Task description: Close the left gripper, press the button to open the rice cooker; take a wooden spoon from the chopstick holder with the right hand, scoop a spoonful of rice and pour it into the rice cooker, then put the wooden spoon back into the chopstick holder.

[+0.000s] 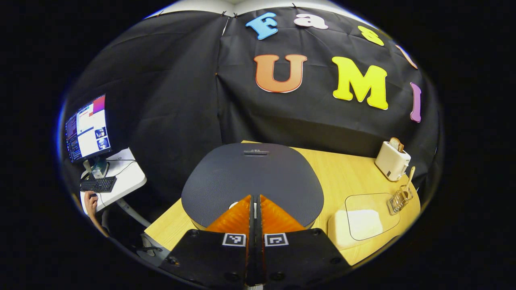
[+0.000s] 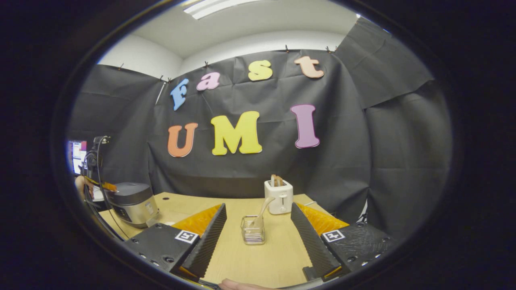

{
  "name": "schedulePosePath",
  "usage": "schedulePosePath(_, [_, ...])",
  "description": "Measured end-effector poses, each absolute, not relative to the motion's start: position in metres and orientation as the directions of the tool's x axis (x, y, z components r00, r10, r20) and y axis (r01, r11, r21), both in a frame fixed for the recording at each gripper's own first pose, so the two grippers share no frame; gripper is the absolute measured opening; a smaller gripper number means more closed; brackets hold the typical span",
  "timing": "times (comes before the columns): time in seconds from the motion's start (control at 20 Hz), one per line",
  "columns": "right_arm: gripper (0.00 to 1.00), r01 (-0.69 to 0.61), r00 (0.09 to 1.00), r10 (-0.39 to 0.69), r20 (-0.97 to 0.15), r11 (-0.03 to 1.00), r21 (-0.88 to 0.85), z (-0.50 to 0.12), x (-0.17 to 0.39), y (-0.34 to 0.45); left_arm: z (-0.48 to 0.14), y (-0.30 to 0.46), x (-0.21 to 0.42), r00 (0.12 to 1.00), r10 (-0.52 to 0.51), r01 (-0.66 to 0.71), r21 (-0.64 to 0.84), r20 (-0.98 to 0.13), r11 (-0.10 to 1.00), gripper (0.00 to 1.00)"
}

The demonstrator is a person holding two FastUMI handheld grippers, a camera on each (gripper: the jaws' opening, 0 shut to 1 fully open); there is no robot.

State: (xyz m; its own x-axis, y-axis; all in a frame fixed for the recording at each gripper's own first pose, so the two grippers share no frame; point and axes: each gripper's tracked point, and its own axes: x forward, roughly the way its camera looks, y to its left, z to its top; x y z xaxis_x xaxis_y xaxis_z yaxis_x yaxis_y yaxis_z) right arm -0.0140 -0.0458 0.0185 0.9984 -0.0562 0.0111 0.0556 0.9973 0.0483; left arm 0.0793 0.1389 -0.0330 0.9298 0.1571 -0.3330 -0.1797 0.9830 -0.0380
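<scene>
The rice cooker (image 1: 252,177) has a dark, closed lid and stands right before my left gripper (image 1: 255,198), which is shut with its tips over the lid's front edge, where a pale button peeks out. In the right gripper view the rice cooker (image 2: 133,203) sits at the far left with the left gripper (image 2: 108,186) above it. My right gripper (image 2: 258,213) is open, and the wire chopstick holder (image 2: 253,229) with the wooden spoon (image 2: 262,209) stands a little ahead between its fingers. The holder (image 1: 399,199) and spoon (image 1: 410,177) also appear at the right in the left gripper view.
A white toaster (image 2: 279,196) with bread stands behind the holder on the wooden table (image 2: 258,257). A clear-lidded rice container (image 1: 360,219) lies right of the cooker. Off the table at left, a side desk carries a monitor (image 1: 88,128) and keyboard (image 1: 98,184).
</scene>
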Motion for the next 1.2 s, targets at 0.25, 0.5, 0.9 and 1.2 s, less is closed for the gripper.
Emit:
schedulePosePath(0.25, [0.95,0.071,0.997,-0.071,-0.01,0.996,0.054,0.012,-0.01,-0.05,0.013,0.142,0.078,0.962,0.231,-0.234,-0.004,-0.147,0.972,0.03])
schedulePosePath(0.5, [0.95,0.089,0.996,-0.088,-0.018,0.995,0.048,0.008,-0.007,-0.053,0.059,0.126,0.063,0.979,0.202,-0.203,-0.012,-0.028,0.979,0.44])
schedulePosePath(0.9, [0.95,0.121,0.993,-0.12,-0.023,0.992,0.035,-0.001,0.008,-0.059,0.054,0.096,0.027,0.989,0.143,-0.144,0.0,0.04,0.99,1.0])
schedulePosePath(1.2, [0.95,0.07,0.994,-0.067,-0.087,0.997,0.03,-0.026,0.063,-0.044,0.033,0.08,-0.004,0.991,0.106,-0.101,-0.064,0.085,0.993,1.0])
